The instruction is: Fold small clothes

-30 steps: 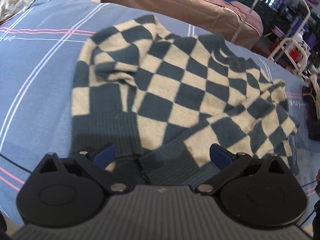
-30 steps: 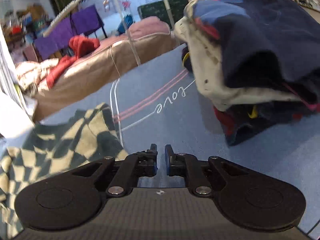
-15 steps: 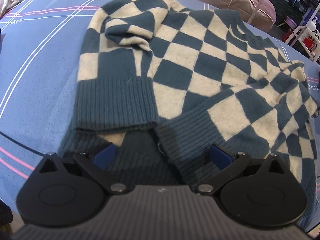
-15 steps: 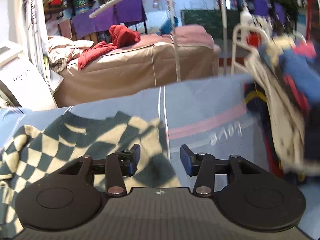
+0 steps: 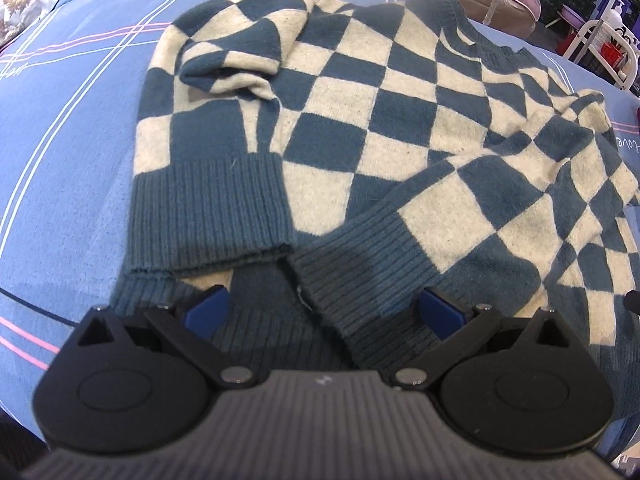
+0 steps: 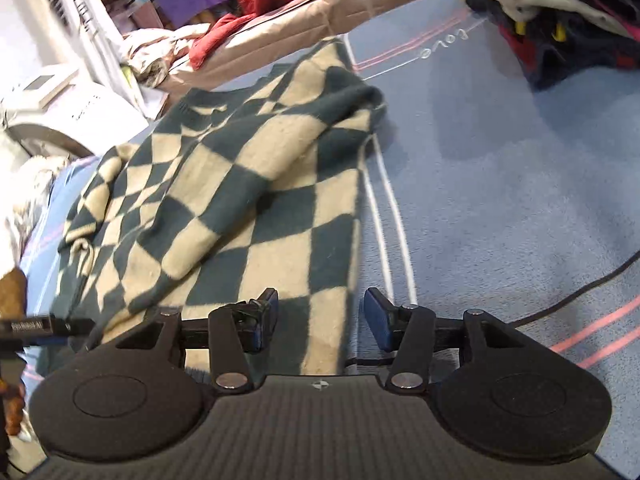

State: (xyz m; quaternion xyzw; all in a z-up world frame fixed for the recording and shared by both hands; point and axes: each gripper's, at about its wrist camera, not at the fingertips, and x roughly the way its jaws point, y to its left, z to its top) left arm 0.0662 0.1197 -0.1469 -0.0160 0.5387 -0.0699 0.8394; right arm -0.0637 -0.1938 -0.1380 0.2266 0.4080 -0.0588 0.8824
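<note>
Fingers on both of my grippers stand spread, pinching nothing. My left gripper (image 5: 322, 312) hovers at the ribbed hem of the checked sweater (image 5: 360, 120); my right gripper (image 6: 318, 322) straddles the sweater's near right edge.

Ordered by size, with the sweater as the landmark:

1. Blue bedsheet (image 5: 72, 140): it lies under the sweater on every side. If a finger dips too low, I judge it pinches sheet along with knit and drags both.
2. Clothes pile (image 6: 560, 12): it sits well beyond the sweater's right edge. A wide swing of the right gripper risks toppling it.
3. Two sleeves: both are folded in over the sweater's front, cuffs (image 5: 212, 216) just above the hem. Lifting the hem unevenly probably lets them slide out and undo the fold.
4. Black cable (image 6: 580, 292): it runs right of the sweater, near my right gripper. It may snag a finger.
</note>
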